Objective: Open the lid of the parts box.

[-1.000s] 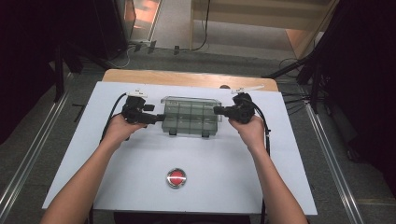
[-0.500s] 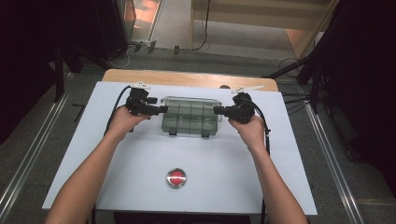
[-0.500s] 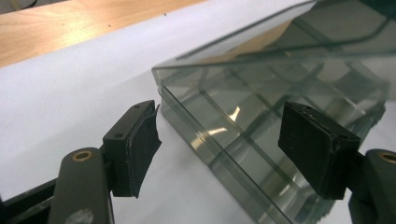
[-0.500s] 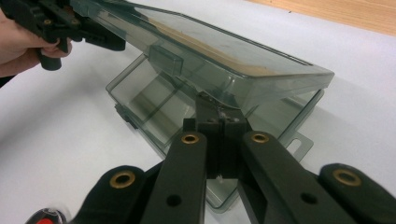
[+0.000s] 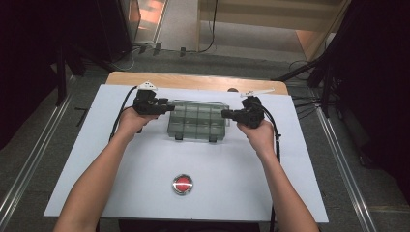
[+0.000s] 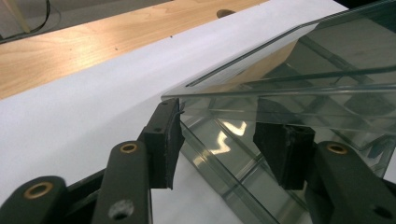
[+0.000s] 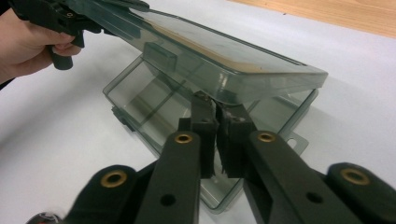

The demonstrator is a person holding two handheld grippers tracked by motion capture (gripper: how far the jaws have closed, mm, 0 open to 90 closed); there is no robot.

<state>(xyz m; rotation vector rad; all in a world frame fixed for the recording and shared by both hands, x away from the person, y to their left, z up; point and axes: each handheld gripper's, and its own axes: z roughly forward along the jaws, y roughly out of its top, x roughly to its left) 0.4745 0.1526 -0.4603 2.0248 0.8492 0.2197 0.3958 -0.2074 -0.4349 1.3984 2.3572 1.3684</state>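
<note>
Left tool has moved in along the bench to the left end of the clear compartment box, and its jaws have just been closing; in the left gripper view the box's raised lid edge sits between the pads, not yet clamped. Lid is part open, so lifting looks underway. Right tool is clenched on the box's right-hand wall, likely steadying the base. Box sits mid-bench between both tools.
</note>
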